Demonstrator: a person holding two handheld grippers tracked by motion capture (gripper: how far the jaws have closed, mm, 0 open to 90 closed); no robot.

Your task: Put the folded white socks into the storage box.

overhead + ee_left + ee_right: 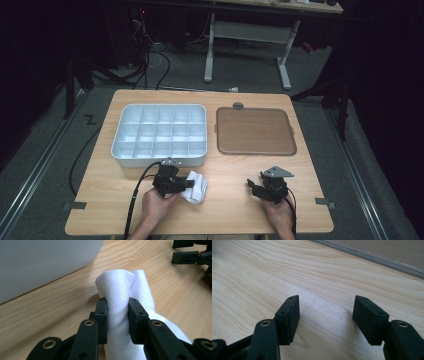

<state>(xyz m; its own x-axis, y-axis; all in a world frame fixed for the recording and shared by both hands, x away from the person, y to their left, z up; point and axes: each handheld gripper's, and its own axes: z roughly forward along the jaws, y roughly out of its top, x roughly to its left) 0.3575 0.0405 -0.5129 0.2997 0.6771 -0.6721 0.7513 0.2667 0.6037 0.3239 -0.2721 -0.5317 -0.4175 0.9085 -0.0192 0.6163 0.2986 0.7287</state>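
Left gripper, jaws clamped on a bunched white cloth rising between them; right gripper, jaws apart over bare table. Keep the clamp firm and lift straight.

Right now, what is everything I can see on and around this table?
Table: one, light wood, centre.
Divided tray: one, pale grey, many compartments, table's left half.
Flat tray: one, brown with grey rim, table's right half.
Cloth: one, white, crumpled, in front of the divided tray.
Desk frame: one, white legs, on the floor behind.
Cables: several, black, floor at back left.
Left gripper: black, jaws pinching the cloth.
Right gripper: black, jaws apart over bare wood.
Hands: two, at the near edge.
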